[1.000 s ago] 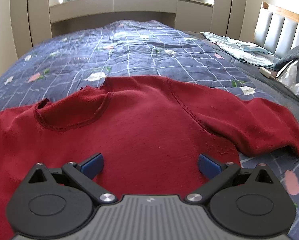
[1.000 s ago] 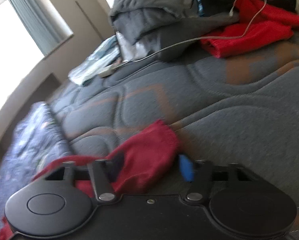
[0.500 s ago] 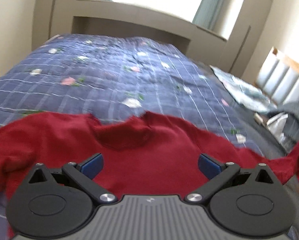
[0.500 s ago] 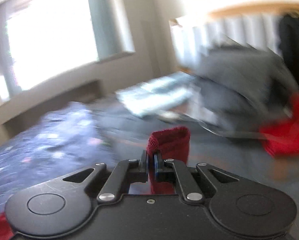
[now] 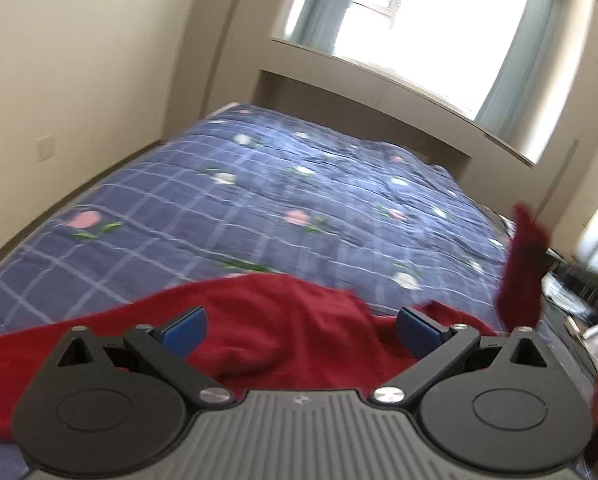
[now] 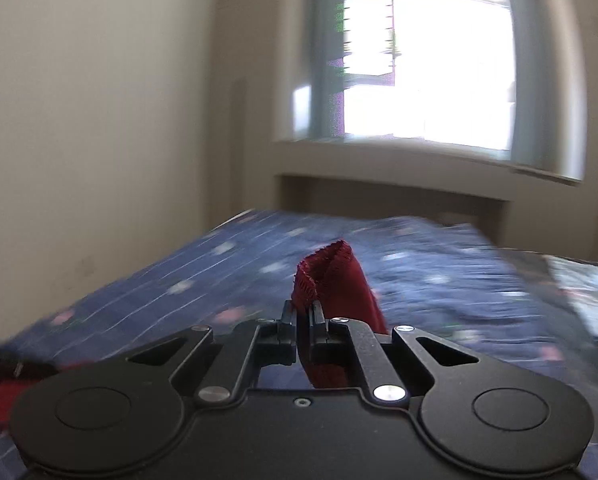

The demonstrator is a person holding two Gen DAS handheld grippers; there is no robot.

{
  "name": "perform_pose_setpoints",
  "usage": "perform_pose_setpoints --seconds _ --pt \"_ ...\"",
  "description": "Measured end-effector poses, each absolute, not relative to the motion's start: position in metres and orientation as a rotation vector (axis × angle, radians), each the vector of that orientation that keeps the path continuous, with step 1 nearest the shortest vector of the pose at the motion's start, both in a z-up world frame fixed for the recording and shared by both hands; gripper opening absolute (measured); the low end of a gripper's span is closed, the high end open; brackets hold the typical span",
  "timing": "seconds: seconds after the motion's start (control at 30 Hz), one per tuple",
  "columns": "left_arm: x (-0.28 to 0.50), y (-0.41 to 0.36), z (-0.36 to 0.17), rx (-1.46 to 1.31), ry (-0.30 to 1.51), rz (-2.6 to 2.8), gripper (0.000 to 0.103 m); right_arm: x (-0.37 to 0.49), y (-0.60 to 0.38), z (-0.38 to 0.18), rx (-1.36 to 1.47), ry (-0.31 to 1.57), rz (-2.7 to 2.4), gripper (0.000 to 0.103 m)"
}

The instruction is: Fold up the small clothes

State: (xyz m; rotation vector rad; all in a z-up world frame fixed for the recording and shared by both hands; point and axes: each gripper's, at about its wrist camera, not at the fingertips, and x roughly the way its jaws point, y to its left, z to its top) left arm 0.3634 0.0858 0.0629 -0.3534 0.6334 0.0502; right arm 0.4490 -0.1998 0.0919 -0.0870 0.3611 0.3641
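A dark red sweater [image 5: 283,320] lies on the blue floral quilt [image 5: 259,200]. My left gripper [image 5: 299,326] is open and empty, just above the sweater's body. My right gripper [image 6: 303,320] is shut on the cuff of the sweater's sleeve [image 6: 331,280], held up off the bed. In the left wrist view that raised sleeve [image 5: 523,264] stands up at the right. A bit of the red sweater [image 6: 3,392] shows at the lower left of the right wrist view.
A beige wall [image 5: 79,80] runs along the bed's left side. A window [image 5: 439,28] with curtains and a ledge stands beyond the bed's far end. Clutter [image 5: 579,300] lies at the bed's right side.
My right gripper closed on the sleeve cuff, lifted it and swung left over the quilt. My left gripper turned left and tilted upward over the sweater, still open.
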Motion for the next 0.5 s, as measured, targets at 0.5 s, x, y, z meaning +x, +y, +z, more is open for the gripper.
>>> perform_pose_setpoints --seconds 0.5 --pt "0.374 0.131 0.007 -0.405 0.701 0.139 0.102 0.416 -0.050 -0.045 -0.350 0.586 0.612 0.021"
